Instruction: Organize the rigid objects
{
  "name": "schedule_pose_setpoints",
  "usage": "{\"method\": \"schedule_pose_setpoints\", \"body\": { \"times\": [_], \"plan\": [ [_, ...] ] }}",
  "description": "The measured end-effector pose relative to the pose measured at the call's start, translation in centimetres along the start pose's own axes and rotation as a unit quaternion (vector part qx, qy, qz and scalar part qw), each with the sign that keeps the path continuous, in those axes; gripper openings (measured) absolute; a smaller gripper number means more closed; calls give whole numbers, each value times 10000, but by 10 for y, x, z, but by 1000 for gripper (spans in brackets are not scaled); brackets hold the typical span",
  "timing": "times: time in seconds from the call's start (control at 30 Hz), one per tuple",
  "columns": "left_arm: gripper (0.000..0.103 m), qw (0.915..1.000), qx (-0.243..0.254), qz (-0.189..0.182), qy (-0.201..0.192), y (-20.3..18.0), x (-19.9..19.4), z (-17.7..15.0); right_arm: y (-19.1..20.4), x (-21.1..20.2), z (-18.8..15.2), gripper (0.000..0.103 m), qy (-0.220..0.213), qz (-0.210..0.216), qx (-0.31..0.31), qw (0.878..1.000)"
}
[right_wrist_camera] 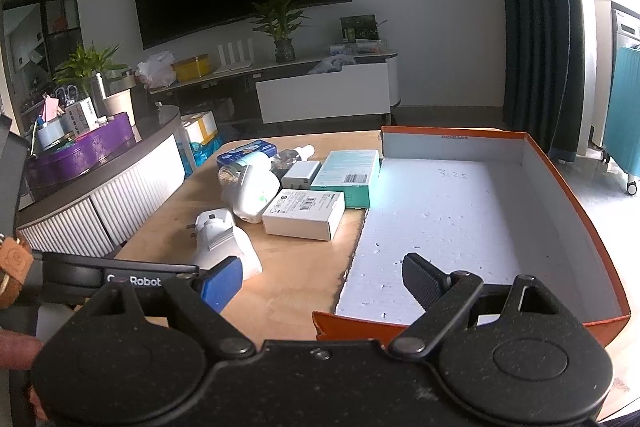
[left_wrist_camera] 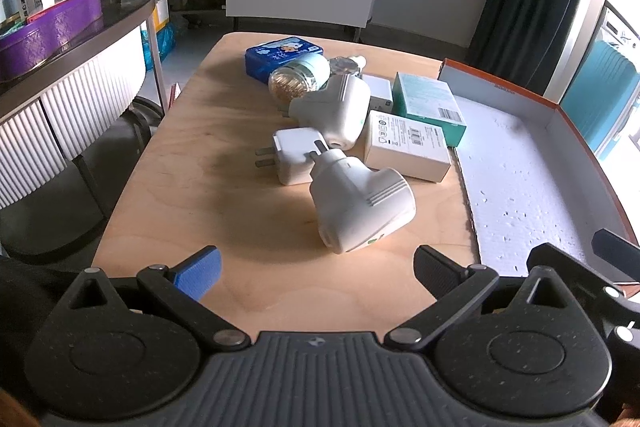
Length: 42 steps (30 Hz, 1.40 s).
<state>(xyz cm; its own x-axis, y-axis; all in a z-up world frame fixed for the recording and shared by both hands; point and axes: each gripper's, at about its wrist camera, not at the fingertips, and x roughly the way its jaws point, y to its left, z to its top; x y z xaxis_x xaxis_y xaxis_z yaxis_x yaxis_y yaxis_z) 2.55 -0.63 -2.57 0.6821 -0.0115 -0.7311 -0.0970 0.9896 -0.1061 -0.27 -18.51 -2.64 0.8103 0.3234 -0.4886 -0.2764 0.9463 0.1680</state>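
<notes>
A cluster of rigid objects lies on the wooden table (left_wrist_camera: 180, 187): a near white plug adapter (left_wrist_camera: 356, 203) (right_wrist_camera: 224, 243), a small white charger (left_wrist_camera: 292, 155), a second white adapter (left_wrist_camera: 336, 107) (right_wrist_camera: 252, 195), a white box (left_wrist_camera: 408, 147) (right_wrist_camera: 304, 213), a teal box (left_wrist_camera: 430, 103) (right_wrist_camera: 348, 173), a blue tin (left_wrist_camera: 280, 57) (right_wrist_camera: 244, 151) and a bulb-like jar (left_wrist_camera: 300, 77). An orange-rimmed open box (left_wrist_camera: 532, 163) (right_wrist_camera: 452, 219) with a white floor stands to the right. My left gripper (left_wrist_camera: 316, 267) is open and empty just short of the near adapter. My right gripper (right_wrist_camera: 320, 279) is open and empty over the box's near edge.
A curved counter (left_wrist_camera: 80, 39) with a purple tin (left_wrist_camera: 48, 31) stands left of the table. A TV stand (right_wrist_camera: 320, 91) with plants is behind. A dark curtain (right_wrist_camera: 532, 27) hangs at the back right. A teal suitcase (right_wrist_camera: 624, 139) stands at far right.
</notes>
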Motion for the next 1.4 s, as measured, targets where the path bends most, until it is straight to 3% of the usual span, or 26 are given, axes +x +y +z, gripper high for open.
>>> {"method": "schedule_pose_setpoints", "body": {
  "times": [1.4],
  "plan": [
    [103, 9999, 68, -68, -38, -5, 32, 9, -4, 17, -2, 102, 91, -104, 31, 9999]
  ]
}}
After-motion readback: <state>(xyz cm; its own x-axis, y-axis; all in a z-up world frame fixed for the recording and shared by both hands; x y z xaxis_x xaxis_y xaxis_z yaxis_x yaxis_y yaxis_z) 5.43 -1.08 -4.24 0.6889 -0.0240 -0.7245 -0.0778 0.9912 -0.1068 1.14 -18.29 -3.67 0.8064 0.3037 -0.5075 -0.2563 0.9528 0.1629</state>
